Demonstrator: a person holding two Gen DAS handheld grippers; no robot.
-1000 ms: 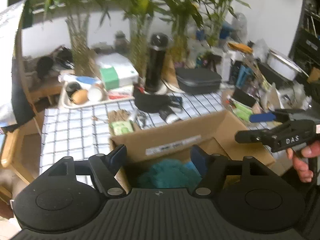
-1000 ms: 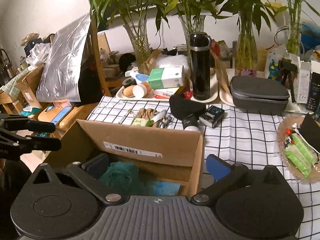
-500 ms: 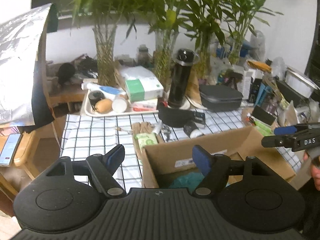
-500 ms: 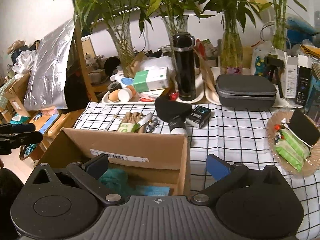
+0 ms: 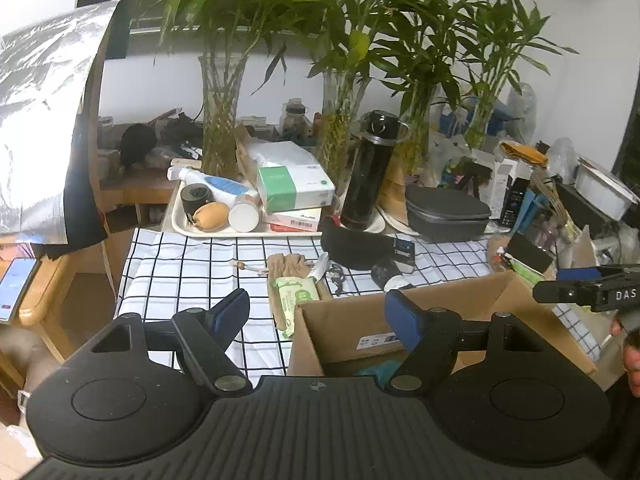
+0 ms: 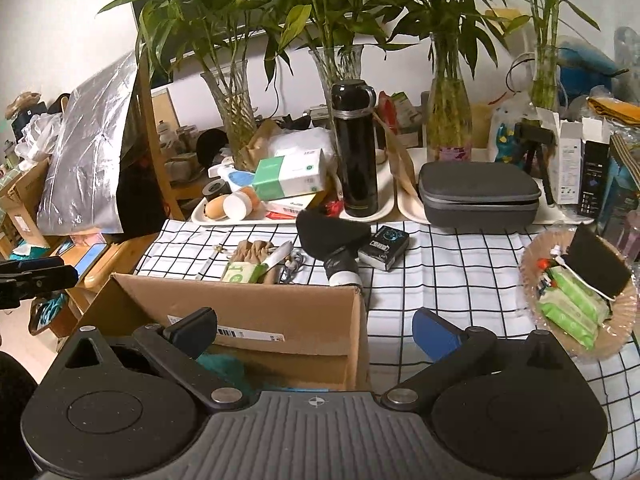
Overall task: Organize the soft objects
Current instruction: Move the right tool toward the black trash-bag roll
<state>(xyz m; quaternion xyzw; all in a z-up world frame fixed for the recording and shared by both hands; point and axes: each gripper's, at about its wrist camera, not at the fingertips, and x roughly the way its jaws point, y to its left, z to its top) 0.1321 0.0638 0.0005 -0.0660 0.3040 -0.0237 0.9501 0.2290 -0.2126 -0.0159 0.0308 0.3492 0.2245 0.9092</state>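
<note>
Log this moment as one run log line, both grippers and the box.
left gripper: open, empty | right gripper: open, empty | cardboard box: on checked tablecloth, teal soft item inside

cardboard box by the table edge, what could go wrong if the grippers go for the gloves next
The beige gloves lie behind the cardboard box, so either open gripper, left gripper or right gripper, may catch the box wall and shove it.
A green wipes pack and a white pen-like item rest on the gloves and could get dragged along.
The black flask stands upright just beyond; an overreach might tip it.
</note>
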